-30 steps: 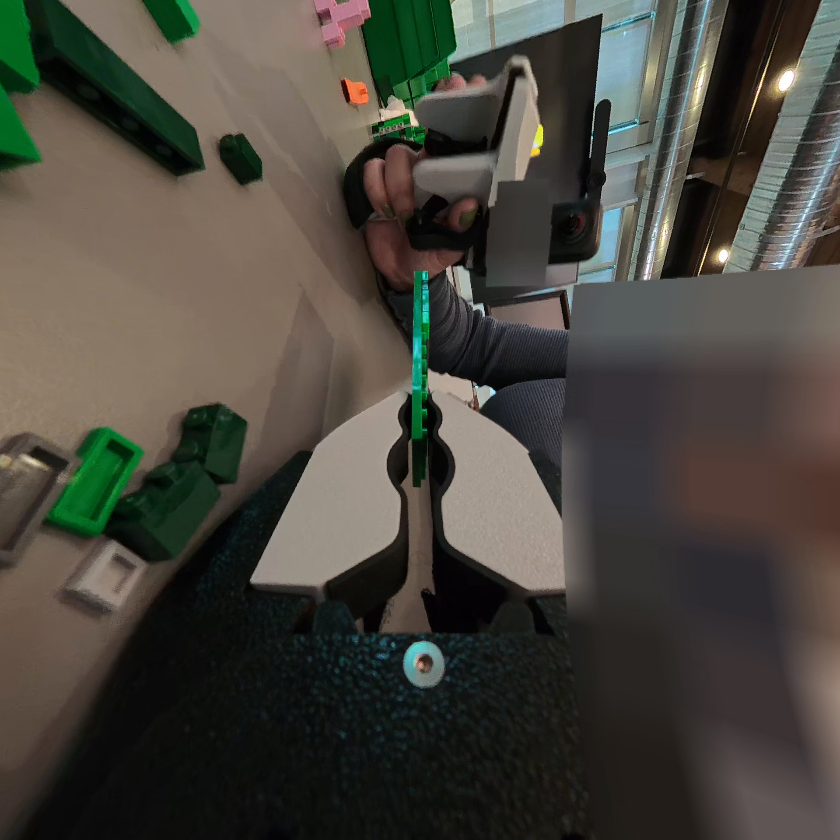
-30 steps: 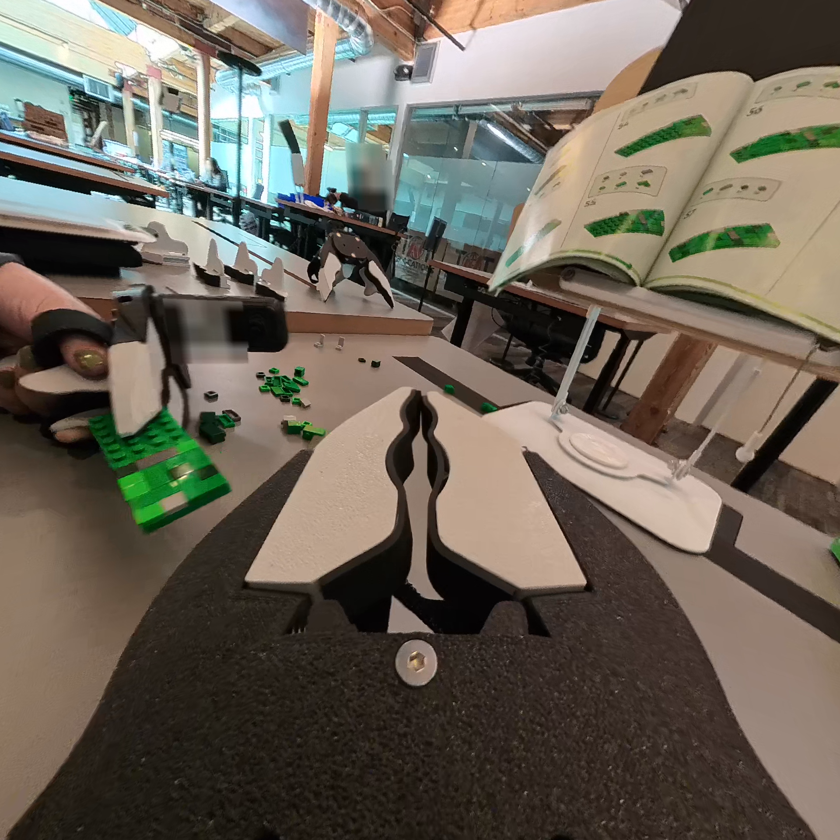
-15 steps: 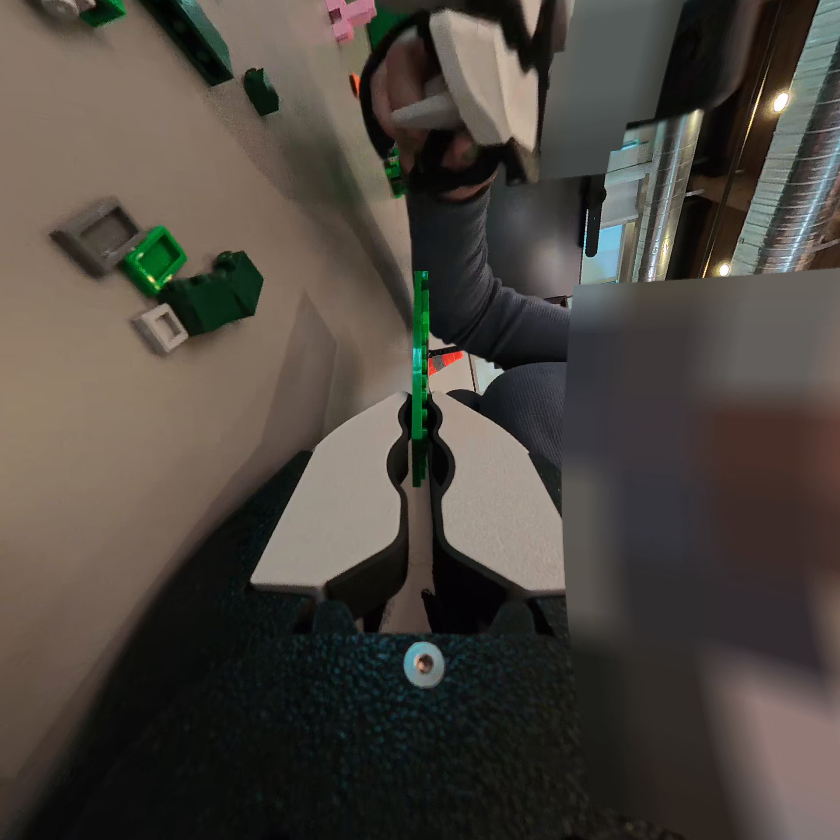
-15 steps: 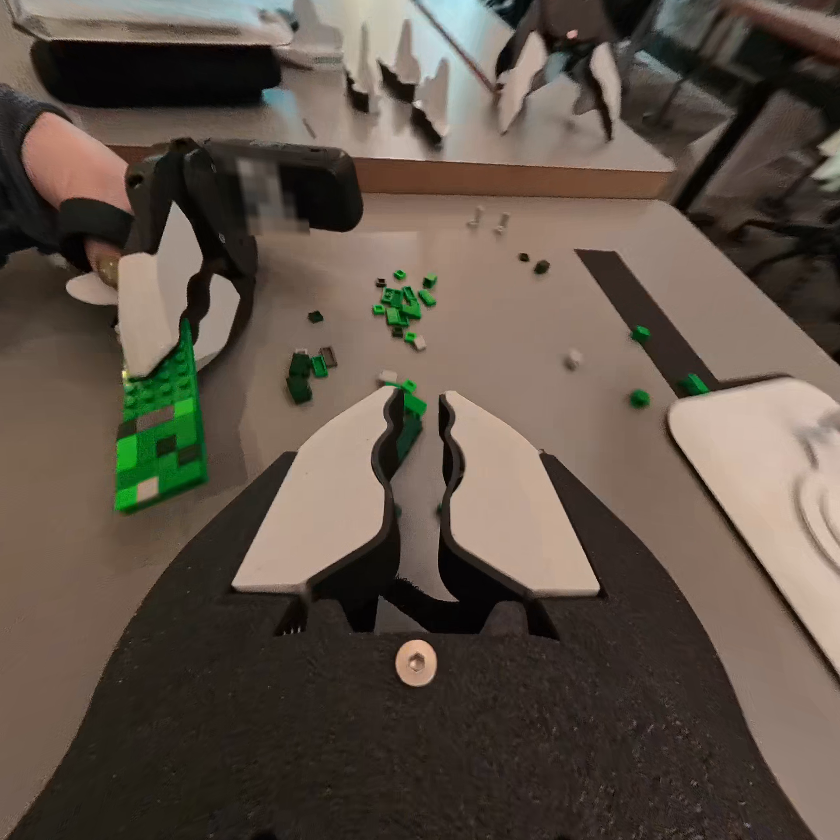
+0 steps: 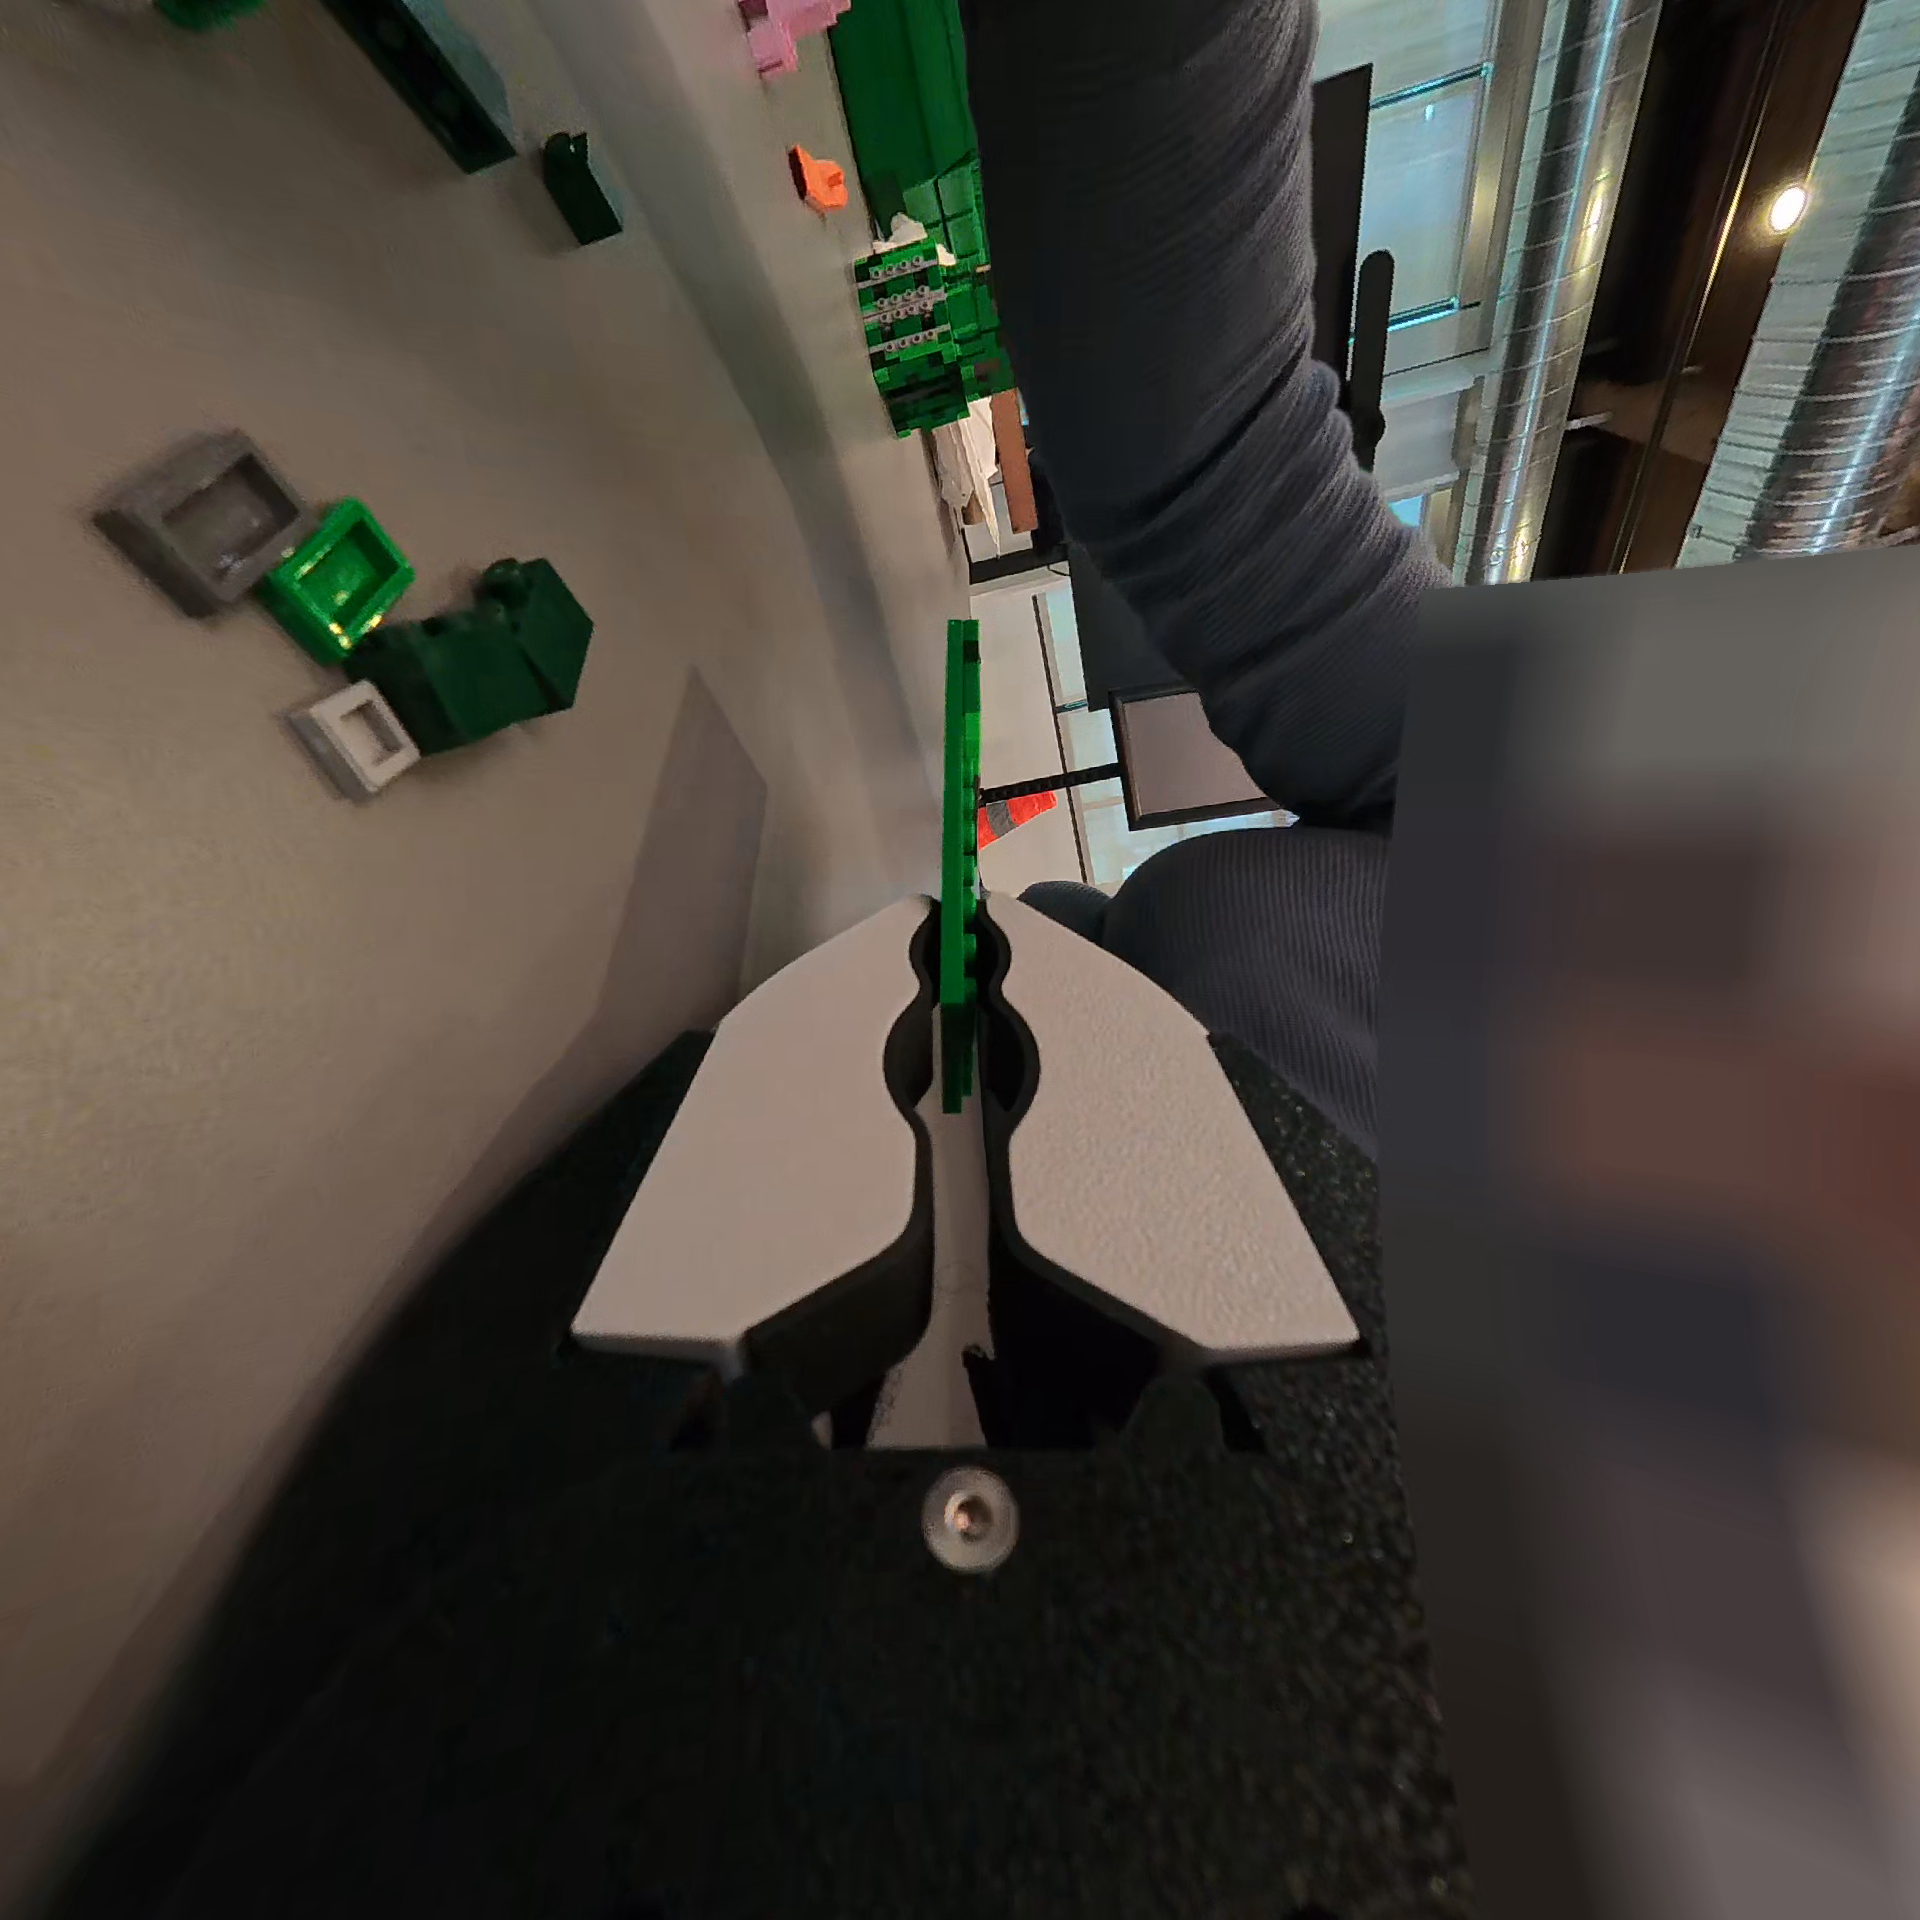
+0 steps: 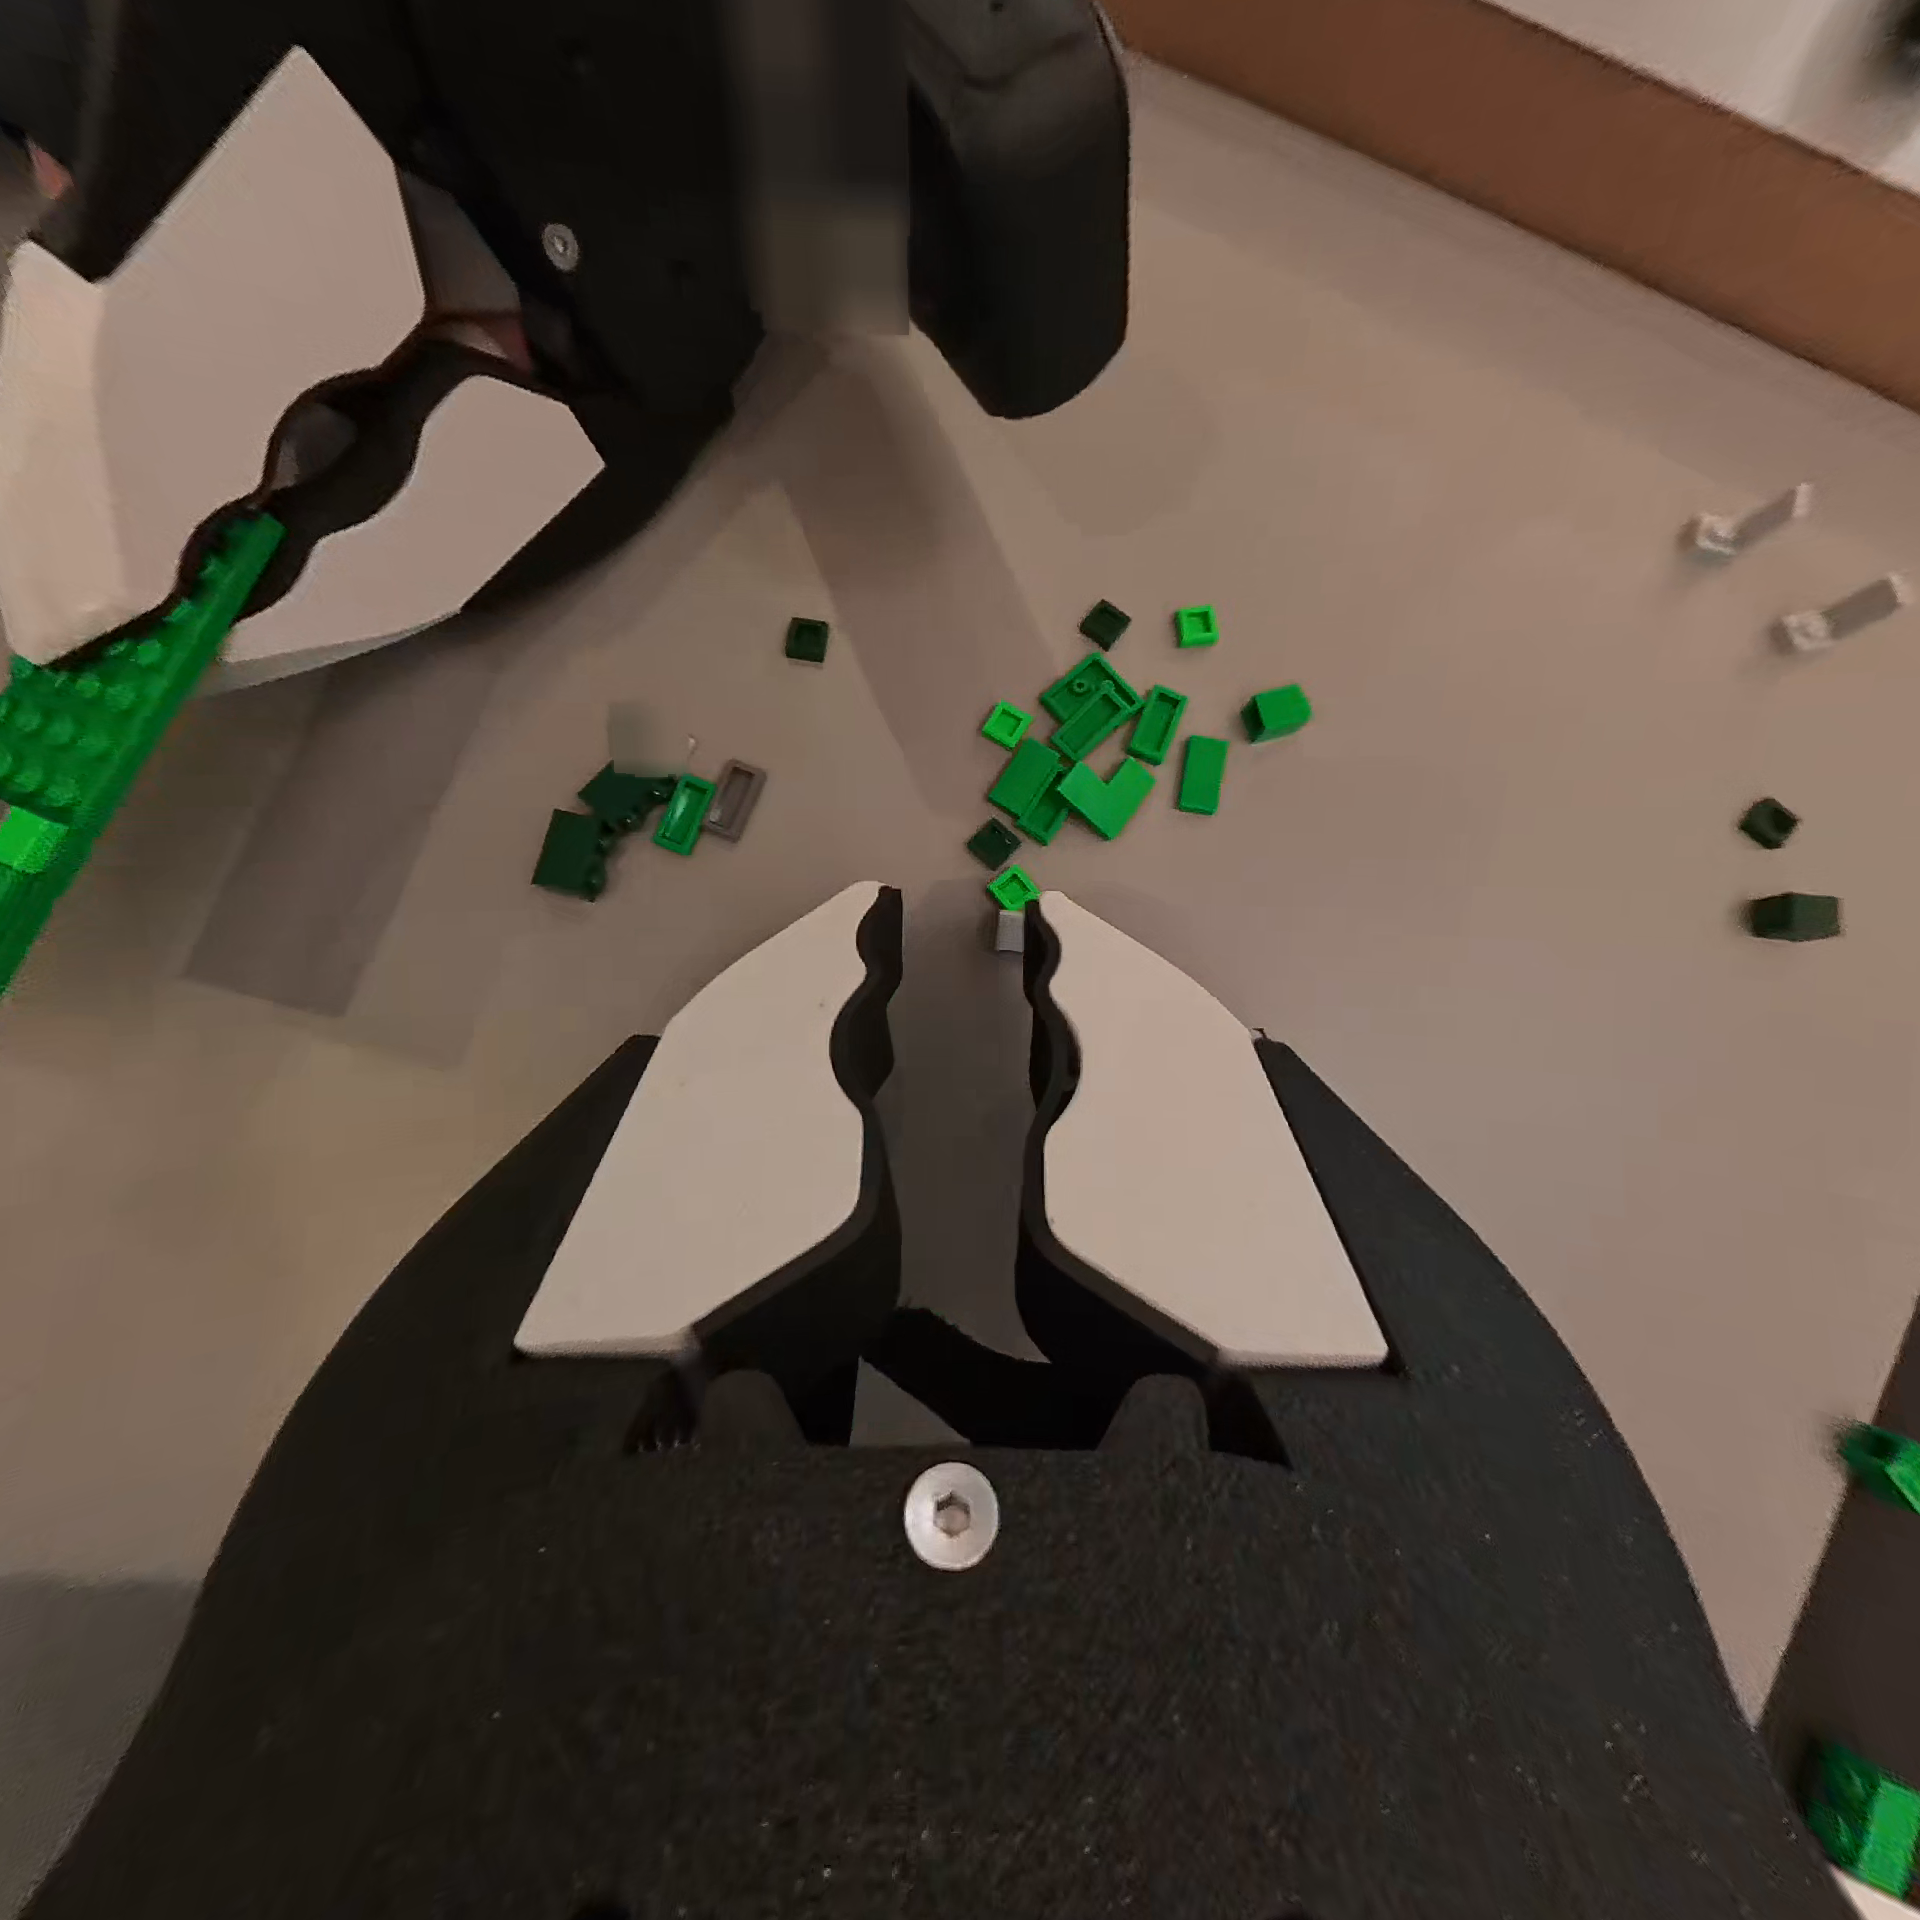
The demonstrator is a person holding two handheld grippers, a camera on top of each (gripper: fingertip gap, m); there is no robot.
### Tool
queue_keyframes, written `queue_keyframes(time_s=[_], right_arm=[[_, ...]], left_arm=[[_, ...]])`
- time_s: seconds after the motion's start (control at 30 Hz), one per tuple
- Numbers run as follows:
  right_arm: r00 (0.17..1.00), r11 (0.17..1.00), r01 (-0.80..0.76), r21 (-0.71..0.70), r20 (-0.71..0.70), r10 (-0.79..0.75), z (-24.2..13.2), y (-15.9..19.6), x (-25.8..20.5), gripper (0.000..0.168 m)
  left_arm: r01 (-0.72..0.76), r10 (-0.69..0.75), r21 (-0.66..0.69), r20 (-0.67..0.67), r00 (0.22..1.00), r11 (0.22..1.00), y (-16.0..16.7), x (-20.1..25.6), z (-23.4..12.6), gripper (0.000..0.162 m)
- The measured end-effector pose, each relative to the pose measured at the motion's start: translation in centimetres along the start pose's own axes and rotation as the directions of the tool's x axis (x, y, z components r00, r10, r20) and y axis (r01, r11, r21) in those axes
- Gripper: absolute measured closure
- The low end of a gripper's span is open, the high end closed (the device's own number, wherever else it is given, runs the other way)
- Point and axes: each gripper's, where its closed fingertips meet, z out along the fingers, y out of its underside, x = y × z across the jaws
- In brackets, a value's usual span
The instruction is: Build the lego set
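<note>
**Plate held on edge while the other gripper goes for a small tile**

The left gripper [image 5: 961,914] pinches one end of a green plate [image 5: 960,790], seen edge-on, its long axis running straight out along the fingers toward 12 o'clock. In the right wrist view the same plate [image 6: 73,748] slopes from the fingers down toward 8 o'clock, studs facing up and clear of the table [image 6: 1455,520], likely so a piece can be pressed on. The right gripper [image 6: 961,904] is spread, nothing between its fingers, poised above a small grey tile [image 6: 1008,930] near its right fingertip. A pile of green tiles [image 6: 1101,748] lies at 12 o'clock beyond.
</note>
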Motion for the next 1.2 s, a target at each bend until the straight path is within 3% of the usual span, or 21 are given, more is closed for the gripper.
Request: queue_keyframes(time_s=[0.27,0.4,0.57,0.73,0.87,1.07,1.2], right_arm=[[0.998,0.997,-0.009,-0.073,0.068,0.014,1.1,1.1,0.9,0.149],[0.997,0.996,-0.01,-0.09,0.074,0.017,1.4,1.3,1.1,0.161],[0.997,0.994,-0.056,-0.089,0.048,0.06,-0.6,0.9,-0.6,0.161],[0.993,0.989,-0.117,-0.085,-0.025,0.115,-4.4,-0.5,-6.2,0.161],[0.986,0.986,-0.116,-0.12,-0.133,0.1,-5.4,-0.7,-9.7,0.161],[0.949,0.968,-0.094,-0.232,-0.314,0.016,-4.0,0.5,-9.8,0.161],[0.95,0.971,-0.066,-0.23,-0.311,-0.009,-3.2,0.0,-9.7,0.161]], left_arm=[[0.0,0.0,-0.011,-0.01,1.0,1.0,0.1,0.1,0.0,0.158],[0.0,0.0,-0.015,-0.014,1.0,1.0,0.1,0.1,0.0,0.158],[0.0,0.0,0.005,-0.007,1.0,1.0,-0.2,0.1,-0.1,0.158],[0.014,-0.018,0.102,0.042,0.999,0.995,-2.1,-0.7,0.1,0.158],[0.014,-0.032,0.194,0.091,0.995,0.981,-4.1,-1.4,0.4,0.158],[0.019,-0.04,0.212,0.096,0.995,0.977,-4.4,-1.5,0.6,0.158],[0.022,-0.043,0.209,0.096,0.994,0.978,-4.4,-1.5,0.6,0.158]])
